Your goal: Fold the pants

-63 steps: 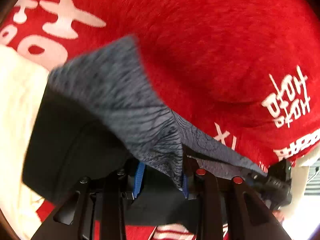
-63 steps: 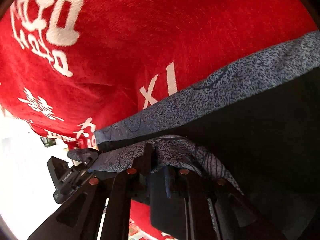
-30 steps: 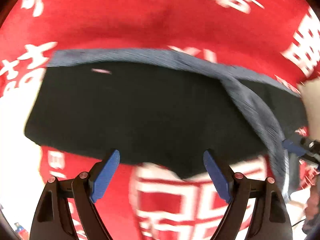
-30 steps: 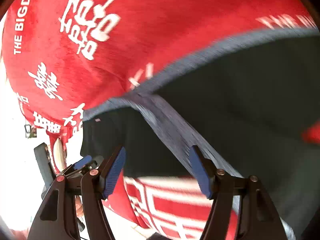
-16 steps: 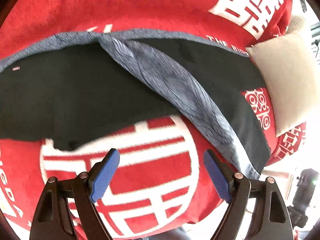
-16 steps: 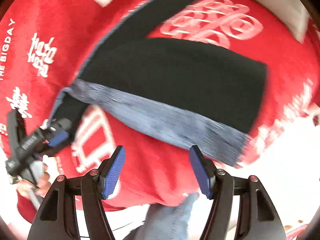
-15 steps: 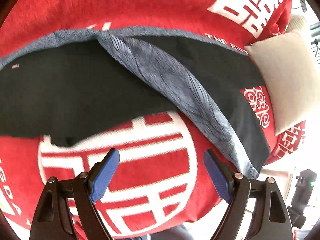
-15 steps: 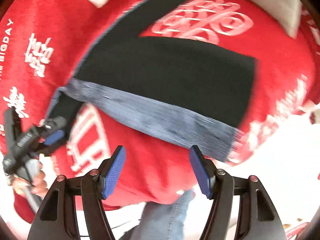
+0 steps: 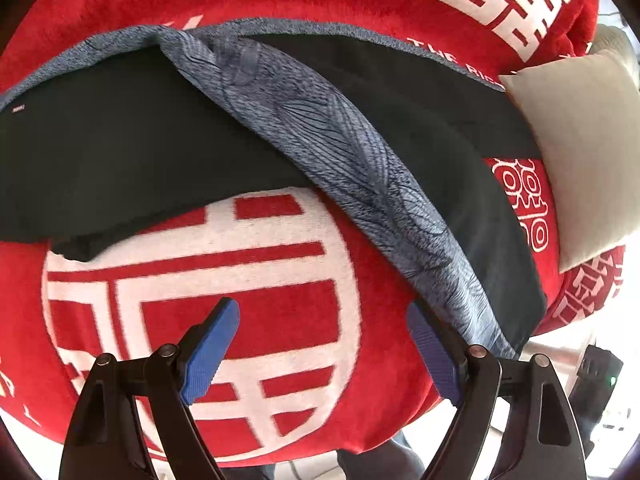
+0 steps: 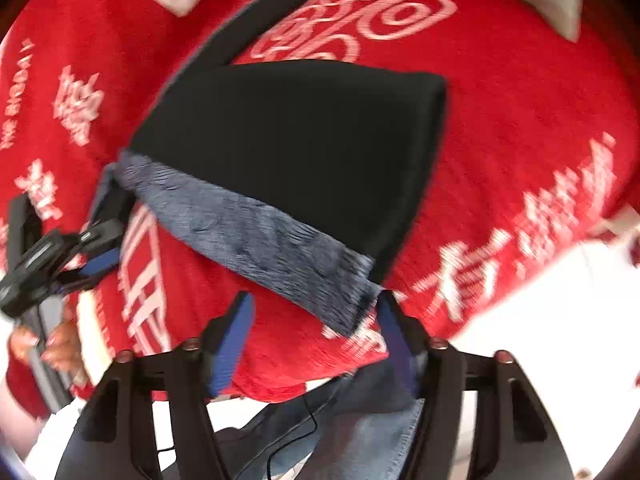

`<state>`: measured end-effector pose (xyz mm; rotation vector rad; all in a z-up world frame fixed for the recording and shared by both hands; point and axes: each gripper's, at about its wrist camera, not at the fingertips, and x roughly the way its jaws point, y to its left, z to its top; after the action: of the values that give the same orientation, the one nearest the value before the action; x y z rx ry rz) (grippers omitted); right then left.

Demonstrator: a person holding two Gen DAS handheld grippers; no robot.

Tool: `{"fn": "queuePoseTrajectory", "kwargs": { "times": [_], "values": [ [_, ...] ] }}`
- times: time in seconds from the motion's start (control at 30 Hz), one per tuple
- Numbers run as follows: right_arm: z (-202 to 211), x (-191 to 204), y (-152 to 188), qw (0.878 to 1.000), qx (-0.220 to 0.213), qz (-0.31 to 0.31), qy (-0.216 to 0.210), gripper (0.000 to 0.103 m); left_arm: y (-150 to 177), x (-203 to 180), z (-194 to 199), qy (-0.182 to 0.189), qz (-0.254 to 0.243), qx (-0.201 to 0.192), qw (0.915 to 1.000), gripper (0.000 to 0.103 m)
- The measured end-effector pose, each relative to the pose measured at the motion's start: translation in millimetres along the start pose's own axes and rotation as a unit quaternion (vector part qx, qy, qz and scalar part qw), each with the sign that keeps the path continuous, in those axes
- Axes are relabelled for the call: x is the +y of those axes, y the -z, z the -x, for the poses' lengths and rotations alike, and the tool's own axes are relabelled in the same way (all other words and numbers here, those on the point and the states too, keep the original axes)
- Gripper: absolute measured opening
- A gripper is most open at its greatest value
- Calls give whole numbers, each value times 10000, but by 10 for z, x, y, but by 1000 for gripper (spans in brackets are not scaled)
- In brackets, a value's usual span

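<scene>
Black pants (image 9: 120, 152) with blue-grey patterned band (image 9: 344, 152), spread on red blanket (image 9: 248, 312); leg ends cut off. Left gripper (image 9: 324, 344) wide, empty. Right gripper (image 10: 316, 336) closing, nothing between pads (view blurred).

A: Where do the pants (image 9: 120, 152) lie?
B: On the blanket (image 9: 248, 292), ahead of the left fingers (image 9: 212, 336); the pillow (image 9: 580, 152) is far right.
A: And the right fingers (image 10: 232, 336)?
B: Blurred, but the waistband (image 10: 256, 240) seems just ahead.

Matt black cloth pants (image 9: 120, 152) with a heathered grey knit band (image 9: 344, 152) lie on a fuzzy red blanket (image 9: 280, 4).
</scene>
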<state>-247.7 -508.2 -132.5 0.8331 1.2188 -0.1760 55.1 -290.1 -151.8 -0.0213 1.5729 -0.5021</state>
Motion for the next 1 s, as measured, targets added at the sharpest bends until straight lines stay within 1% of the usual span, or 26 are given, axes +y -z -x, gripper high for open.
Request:
{"fn": "queuePoseTrajectory", "kwargs": {
  "times": [0.07,0.1,0.13,0.17,0.23,0.27,0.33,0.37,0.43,0.47,0.5,0.53,0.57,0.67,0.7,0.73,0.8,0.87,0.9,0.93,0.97,1.0],
  "values": [
    [-65,28,-59,9995,183,244,-64,56,-30,-60,-55,-18,81,82,9999,87],
    [-128,50,-87,9990,349,275,-41,44,-43,-79,-75,-37,129,135,9998,87],
    [-211,35,-121,9977,621,244,-76,9,-59,-98,-91,-55,174,181,9997,87],
    [-258,-8,-164,9960,871,109,-152,3,-76,-117,-102,-77,212,219,9995,87],
    [-138,-53,-290,9930,920,-165,-720,3,-109,-161,-108,-100,255,241,9993,87],
    [-27,-32,-389,9919,852,-171,-926,3,-128,-173,-92,-106,280,231,9993,87],
    [208,33,-639,9901,707,-117,-1208,3,-168,-181,-37,-134,374,183,9990,87],
    [304,69,-773,9892,643,-91,-1313,3,-196,-179,-2,-151,470,143,9987,87],
    [530,145,-1145,9874,476,5,-1512,2,-233,-158,60,-174,634,74,9978,87],
    [605,172,-1292,9869,420,54,-1557,3,-245,-139,93,-190,703,35,9973,87],
    [698,208,-1512,9865,348,120,-1598,2,-268,-136,129,-231,785,-10,9966,87],
    [728,238,-1631,9860,313,160,-1629,3,-278,-126,168,-264,843,-56,9961,87],
    [808,265,-1847,9851,244,240,-1687,2,-286,-127,206,-301,908,-125,9953,87],
    [954,322,-2387,9855,78,443,-1635,2,-315,-122,272,-459,1090,-287,9926,87],
    [981,335,-2592,9862,15,484,-1582,3,-332,-122,262,-483,1129,-295,9920,87],
    [1024,339,-2681,9866,-24,498,-1556,2,-360,-143,231,-501,1164,-300,9915,87],
    [1027,330,-3060,9885,-121,523,-1417,3,-461,-198,163,-549,1170,-343,9910,87],
    [905,373,-3322,9898,-98,615,-1279,3,-613,-287,96,-587,1096,-464,9912,87],
    [819,408,-3463,9909,-58,716,-1135,3,-719,-337,61,-600,1050,-551,9911,87],
    [738,440,-3535,9914,-19,788,-1043,3,-822,-377,34,-605,1020,-632,9909,87],
    [615,463,-3641,9917,72,947,-870,3,-960,-415,-9,-606,1001,-732,9904,87],
    [518,483,-3711,9918,131,1079,-668,6,-1061,-438,-46,-605,989,-785,9901,87]
  ]
}}
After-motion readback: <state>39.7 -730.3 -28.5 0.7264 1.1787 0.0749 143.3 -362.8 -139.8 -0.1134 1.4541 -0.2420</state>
